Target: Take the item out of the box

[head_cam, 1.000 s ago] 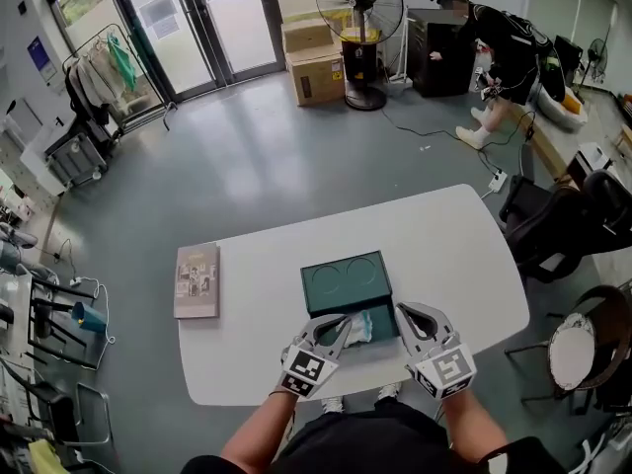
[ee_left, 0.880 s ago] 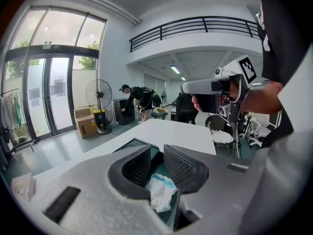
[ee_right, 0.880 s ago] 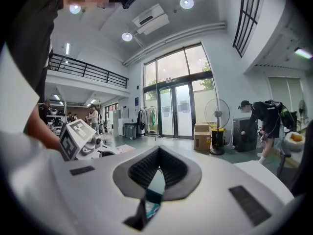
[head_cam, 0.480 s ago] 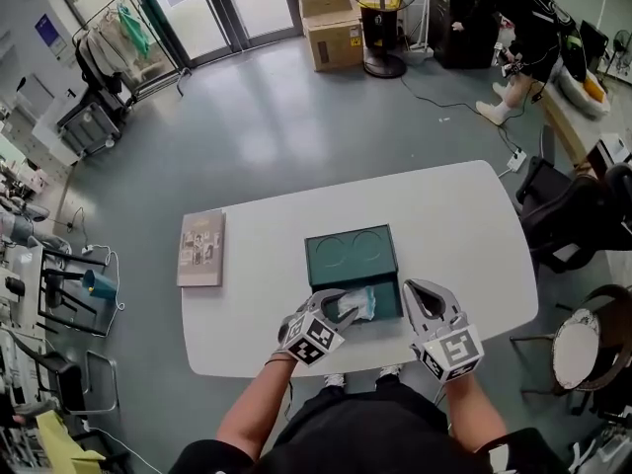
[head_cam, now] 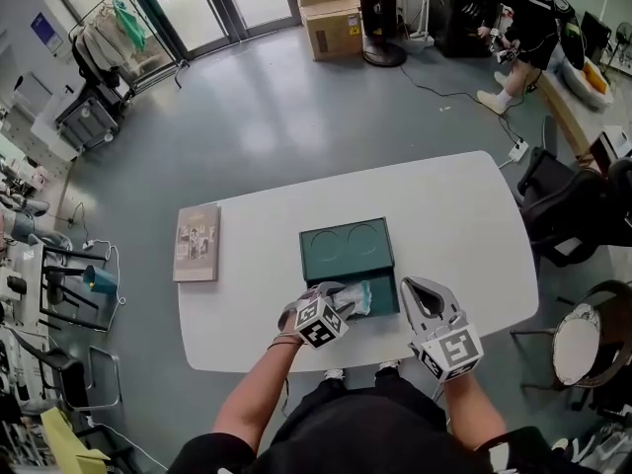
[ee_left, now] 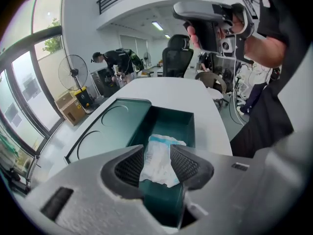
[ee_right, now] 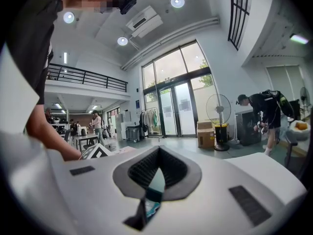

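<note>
A dark green box (head_cam: 346, 252) lies open on the white table (head_cam: 464, 215), with two round recesses in its far half and a deep compartment (ee_left: 168, 124) in its near half. A white crumpled packet with blue edging (ee_left: 159, 158) lies in that compartment. My left gripper (head_cam: 341, 301) reaches into the compartment from the near left. Its jaws are opening and the packet (head_cam: 359, 296) sits between the pads (ee_left: 128, 166) without being pressed. My right gripper (head_cam: 414, 287) hovers just right of the box with its tips together and nothing in them; a sliver of the green box (ee_right: 156, 182) shows through its jaws.
A grey book (head_cam: 197, 243) lies on the table's left part. Black office chairs (head_cam: 568, 215) stand to the right of the table, cardboard boxes (head_cam: 334, 23) and a floor fan (head_cam: 380, 13) further off. A person (head_cam: 528, 13) bends over at the far right.
The left gripper's jaws have spread apart around the packet, which now rests in the box compartment. Its marker cube has turned more upward. The right gripper has barely moved.
</note>
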Action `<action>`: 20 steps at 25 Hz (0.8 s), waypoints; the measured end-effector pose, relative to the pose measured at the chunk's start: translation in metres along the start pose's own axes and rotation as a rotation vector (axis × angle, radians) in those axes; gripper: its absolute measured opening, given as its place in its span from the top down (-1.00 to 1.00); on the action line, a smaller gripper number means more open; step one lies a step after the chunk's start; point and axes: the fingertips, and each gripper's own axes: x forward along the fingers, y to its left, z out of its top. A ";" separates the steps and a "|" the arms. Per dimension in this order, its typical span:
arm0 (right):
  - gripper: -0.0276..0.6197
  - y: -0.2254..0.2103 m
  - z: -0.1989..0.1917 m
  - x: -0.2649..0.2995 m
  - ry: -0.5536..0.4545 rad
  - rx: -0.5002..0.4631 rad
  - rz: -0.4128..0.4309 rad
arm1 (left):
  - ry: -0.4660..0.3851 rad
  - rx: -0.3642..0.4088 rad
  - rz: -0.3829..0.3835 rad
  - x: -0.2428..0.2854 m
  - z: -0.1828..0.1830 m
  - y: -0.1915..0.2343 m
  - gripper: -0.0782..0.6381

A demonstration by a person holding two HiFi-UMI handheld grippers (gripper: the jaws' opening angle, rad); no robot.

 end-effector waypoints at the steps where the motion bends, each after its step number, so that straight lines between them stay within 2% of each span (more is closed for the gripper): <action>1: 0.90 -0.001 -0.001 0.000 -0.001 0.003 -0.001 | 0.024 0.012 -0.006 0.005 -0.004 -0.001 0.28; 11: 0.90 -0.016 -0.008 -0.001 0.008 0.018 -0.012 | 0.181 0.068 -0.105 0.046 -0.025 -0.010 0.28; 20: 0.90 -0.026 -0.013 -0.007 0.020 0.022 -0.022 | 0.274 0.100 -0.117 0.064 -0.041 -0.011 0.28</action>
